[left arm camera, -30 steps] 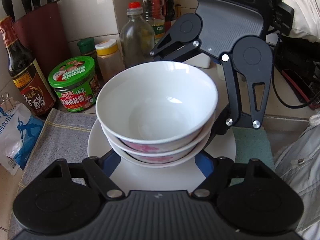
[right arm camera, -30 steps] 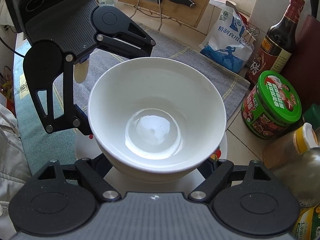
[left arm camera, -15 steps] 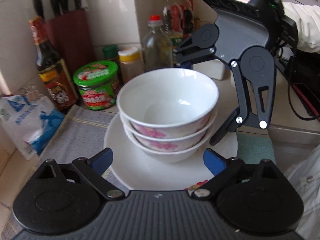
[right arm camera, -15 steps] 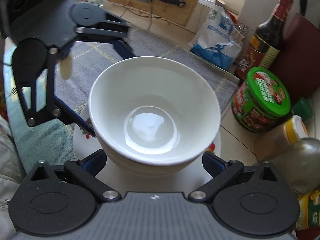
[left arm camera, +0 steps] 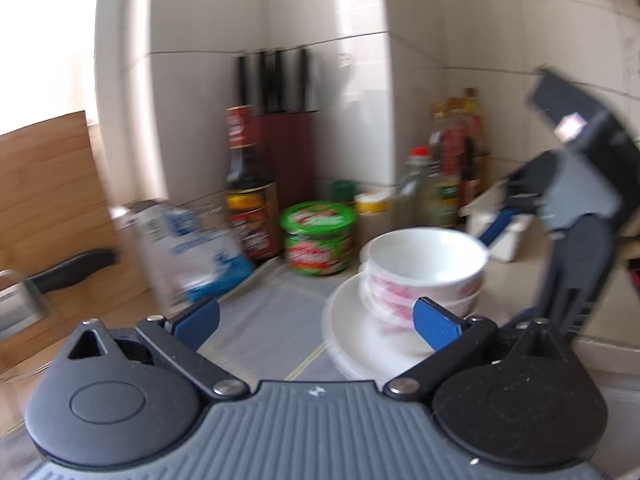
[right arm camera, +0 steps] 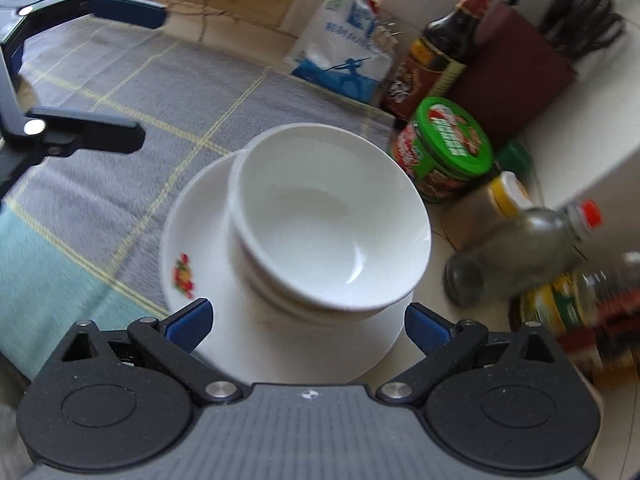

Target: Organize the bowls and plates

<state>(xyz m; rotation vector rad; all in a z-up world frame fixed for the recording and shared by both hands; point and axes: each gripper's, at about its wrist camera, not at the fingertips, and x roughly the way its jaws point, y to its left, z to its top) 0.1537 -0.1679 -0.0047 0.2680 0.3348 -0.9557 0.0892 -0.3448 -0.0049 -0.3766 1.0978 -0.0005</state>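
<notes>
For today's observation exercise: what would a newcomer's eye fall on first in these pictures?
First, the stack of white bowls nested on a white plate, on the grey checked cloth. Next, the green-lidded jar just beyond, among dark sauce bottles in the tiled corner. Both the left gripper and right gripper stand open, empty.

Stacked white bowls [right arm camera: 332,224] on plate [right arm camera: 200,240]

Green-lidded jar [right arm camera: 444,152] beside soy-sauce bottle [right arm camera: 440,56]
</notes>
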